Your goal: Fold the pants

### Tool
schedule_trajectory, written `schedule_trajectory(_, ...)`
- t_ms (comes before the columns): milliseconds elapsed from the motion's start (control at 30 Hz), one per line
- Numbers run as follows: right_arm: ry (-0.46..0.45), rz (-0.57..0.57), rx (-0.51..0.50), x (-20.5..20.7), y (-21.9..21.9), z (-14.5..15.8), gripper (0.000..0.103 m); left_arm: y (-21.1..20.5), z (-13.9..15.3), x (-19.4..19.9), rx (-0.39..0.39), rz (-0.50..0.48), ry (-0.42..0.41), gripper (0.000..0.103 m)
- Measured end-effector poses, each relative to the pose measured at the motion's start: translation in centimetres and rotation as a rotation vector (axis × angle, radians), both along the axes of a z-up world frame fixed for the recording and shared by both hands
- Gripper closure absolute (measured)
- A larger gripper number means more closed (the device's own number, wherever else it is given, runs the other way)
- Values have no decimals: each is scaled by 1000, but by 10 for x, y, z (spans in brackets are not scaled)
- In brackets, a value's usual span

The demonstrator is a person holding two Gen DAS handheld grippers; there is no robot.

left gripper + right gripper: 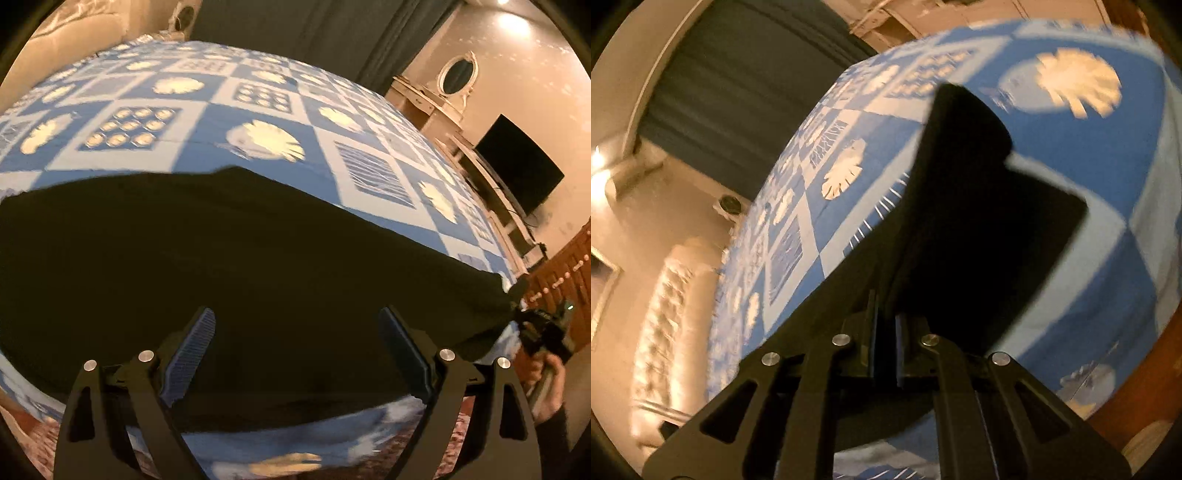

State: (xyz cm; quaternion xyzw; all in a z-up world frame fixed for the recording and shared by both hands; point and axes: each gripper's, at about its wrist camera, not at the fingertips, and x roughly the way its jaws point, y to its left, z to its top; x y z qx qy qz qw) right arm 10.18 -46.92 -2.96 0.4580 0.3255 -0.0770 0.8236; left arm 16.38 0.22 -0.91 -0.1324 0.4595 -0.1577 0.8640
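On the blue patterned bed (207,122), black pants (207,258) are spread; one end is pinched in the right gripper (886,328), the left gripper (295,354) is held spread above them. Next, judged: that end carried across for a fold

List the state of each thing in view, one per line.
Pants: spread on the bed, one end lifted.
Left gripper: open, over the pants, holding nothing.
Right gripper: shut on the pants.
Bedspread: laid flat over the bed.
Television: screen dark.
Curtain: drawn shut.
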Motion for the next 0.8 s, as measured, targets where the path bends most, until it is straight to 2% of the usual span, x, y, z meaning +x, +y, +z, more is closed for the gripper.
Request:
schedule_trajectory(100,-9,-45,57,-10,-8,-12,78,-20,-2,-5,-94,-44,33,14)
schedule_trajectory(133,-7,-67,77,-14,-11,-16,61,-27,-2,-7,-117,-59,44,14)
schedule_trajectory(167,-7,-81,97,-16,-15,-20,51,-35,-2,-8,-146,-75,54,14)
schedule_trajectory(267,-46,-103,195,-24,-18,-32,50,-65,-6,-8,-254,-117,105,14)
schedule_trajectory(333,-65,-94,208,-23,-19,-34,47,-84,-13,-6,-348,-124,158,14)
schedule_trajectory(467,-89,-102,228,-22,-21,-38,44,-104,-34,3,-511,-55,247,14)
schedule_trajectory(533,-96,-108,250,-22,-23,-41,42,-106,-47,9,-558,16,276,14)
schedule_trajectory(600,-103,-110,260,-22,-24,-42,41,-104,-51,11,-589,66,265,14)
schedule_trajectory(800,-114,-106,271,-23,-27,-45,39,-98,-51,0,-675,153,261,14)
